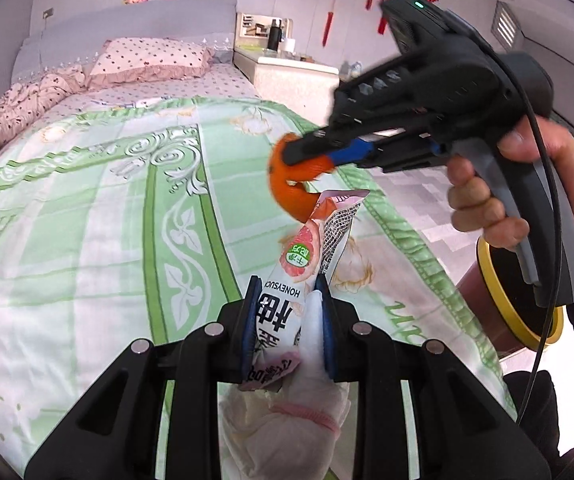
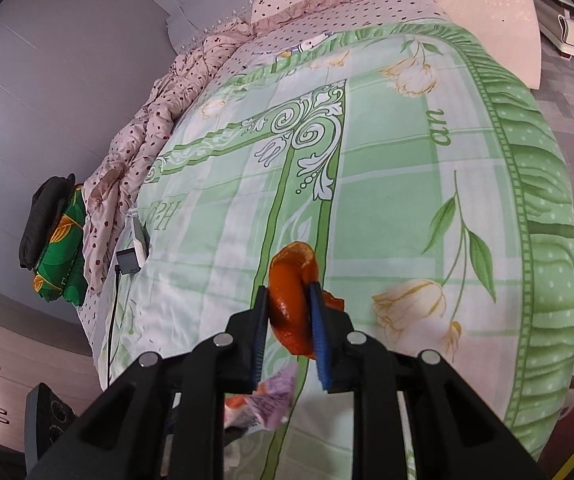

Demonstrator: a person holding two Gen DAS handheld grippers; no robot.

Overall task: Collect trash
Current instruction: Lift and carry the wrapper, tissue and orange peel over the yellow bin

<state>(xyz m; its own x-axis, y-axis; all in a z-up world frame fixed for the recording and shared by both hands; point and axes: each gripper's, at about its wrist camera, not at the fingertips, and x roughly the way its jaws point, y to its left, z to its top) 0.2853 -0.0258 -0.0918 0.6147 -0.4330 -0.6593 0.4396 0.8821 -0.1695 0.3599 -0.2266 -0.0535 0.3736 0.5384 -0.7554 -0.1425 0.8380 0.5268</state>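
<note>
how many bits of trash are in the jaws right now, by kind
Orange peel: 1, in the right gripper
Snack wrapper: 1, in the left gripper
White tissue: 1, in the left gripper beside the wrapper
Total: 3

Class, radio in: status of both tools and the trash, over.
Left tool shut on snack wrapper. Right tool shut on orange peel. Both clear of the bed. Nothing in the way.

A pillow (image 1: pixel 151 60) lies at the bed's (image 1: pixel 87 208) head; a nightstand (image 1: pixel 291 76) stands right of it.
</note>
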